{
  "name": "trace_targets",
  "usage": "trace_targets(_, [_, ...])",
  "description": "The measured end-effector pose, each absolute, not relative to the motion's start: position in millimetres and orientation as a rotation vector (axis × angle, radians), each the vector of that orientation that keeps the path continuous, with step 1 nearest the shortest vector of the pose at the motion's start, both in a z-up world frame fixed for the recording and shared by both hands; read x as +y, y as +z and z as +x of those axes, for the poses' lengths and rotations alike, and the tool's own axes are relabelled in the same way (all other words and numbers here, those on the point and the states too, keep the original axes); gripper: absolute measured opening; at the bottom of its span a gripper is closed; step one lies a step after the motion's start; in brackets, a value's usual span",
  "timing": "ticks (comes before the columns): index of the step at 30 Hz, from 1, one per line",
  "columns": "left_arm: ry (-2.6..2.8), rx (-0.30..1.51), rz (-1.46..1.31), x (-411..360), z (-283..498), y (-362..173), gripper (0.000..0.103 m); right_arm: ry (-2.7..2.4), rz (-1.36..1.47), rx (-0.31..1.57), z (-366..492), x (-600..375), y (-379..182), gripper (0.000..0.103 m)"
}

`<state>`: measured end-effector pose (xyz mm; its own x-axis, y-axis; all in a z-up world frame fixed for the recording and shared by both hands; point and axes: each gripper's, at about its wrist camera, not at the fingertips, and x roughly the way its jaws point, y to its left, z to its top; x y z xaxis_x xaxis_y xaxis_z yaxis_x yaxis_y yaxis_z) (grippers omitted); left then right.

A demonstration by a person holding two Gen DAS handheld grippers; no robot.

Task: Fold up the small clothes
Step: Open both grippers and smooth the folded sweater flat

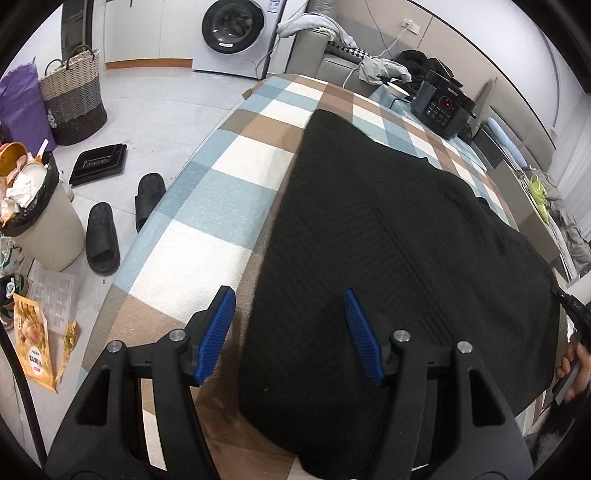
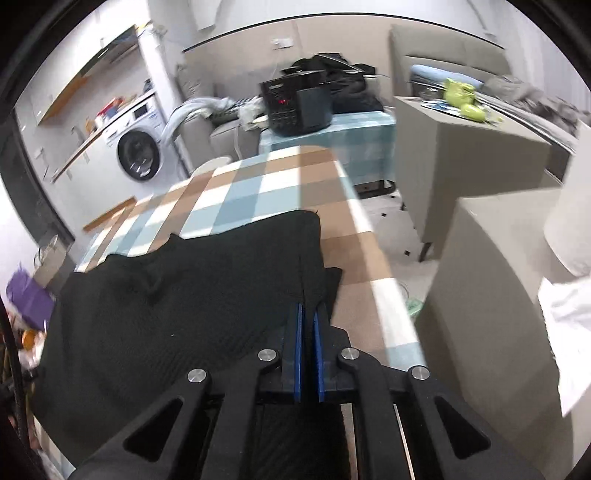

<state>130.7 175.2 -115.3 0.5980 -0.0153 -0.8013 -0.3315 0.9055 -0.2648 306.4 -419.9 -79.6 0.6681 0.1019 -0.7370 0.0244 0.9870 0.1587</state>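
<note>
One black knit garment (image 1: pixel 388 240) lies spread flat on the checked tabletop (image 1: pixel 207 192), covering most of its right half and reaching the near edge. Its right edge sits close to the tabletop's right edge in the right wrist view.

Two hand-held grippers. Left hand-held gripper (image 1: pixel 290 332): blue pads apart, hanging over the garment's near left edge, nothing pinched between them. Right hand-held gripper (image 2: pixel 309 345): pads drawn together, clamped on a fold of the black knit garment at its near right edge; fabric rises in a ridge from the tips.

One black cooker (image 1: pixel 441 107) with a red display sits at the tabletop's far right corner.

Floor left of the tabletop: two black slippers (image 1: pixel 122 221), one black tray (image 1: pixel 98 164), one orange snack bag (image 1: pixel 35 343).

Containers: one beige bin (image 1: pixel 44 225) with a black liner, overfilled with crumpled paper and takeaway bowls; one woven basket (image 1: pixel 74 103), contents not visible. One washing machine (image 1: pixel 236 35) at the far wall, door shut.

A hand (image 1: pixel 576 369) shows at the right edge of the left wrist view.
</note>
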Motion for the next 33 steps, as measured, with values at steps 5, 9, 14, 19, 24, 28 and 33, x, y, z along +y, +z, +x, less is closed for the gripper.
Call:
trace_targets(5, [0.181,0.926,-0.418,176.6,127.3,-118.1,0.059,0.034,0.17,0.908,313.7,-418.4,-92.6,0.008])
trace_targets(9, [0.168,0.924,-0.406,175.0,130.0,-116.9,0.059,0.068,0.242,0.907,309.9,-422.1,-88.5,0.024])
trace_targets(14, [0.113,0.93,-0.416,169.7,129.1,-117.9,0.051,0.076,0.245,0.947,298.7,-420.5,-89.1,0.033])
trace_targets(19, [0.069,0.932,-0.387,165.3,113.6,-115.9,0.047,0.107,0.286,0.92,253.1,-422.4,-87.0,0.045])
trace_targets(24, [0.041,0.939,-0.433,168.3,93.4,-111.5,0.048,0.13,0.337,0.902,207.9,-427.4,-85.8,0.045])
trace_targets(28, [0.045,0.938,-0.427,164.0,80.9,-107.9,0.053,0.112,0.384,0.905,179.7,-434.9,-89.1,0.049])
trace_targets(33, [0.046,0.941,-0.433,158.2,71.2,-110.2,0.057,0.125,0.451,0.926,157.8,-438.6,-104.2,0.05])
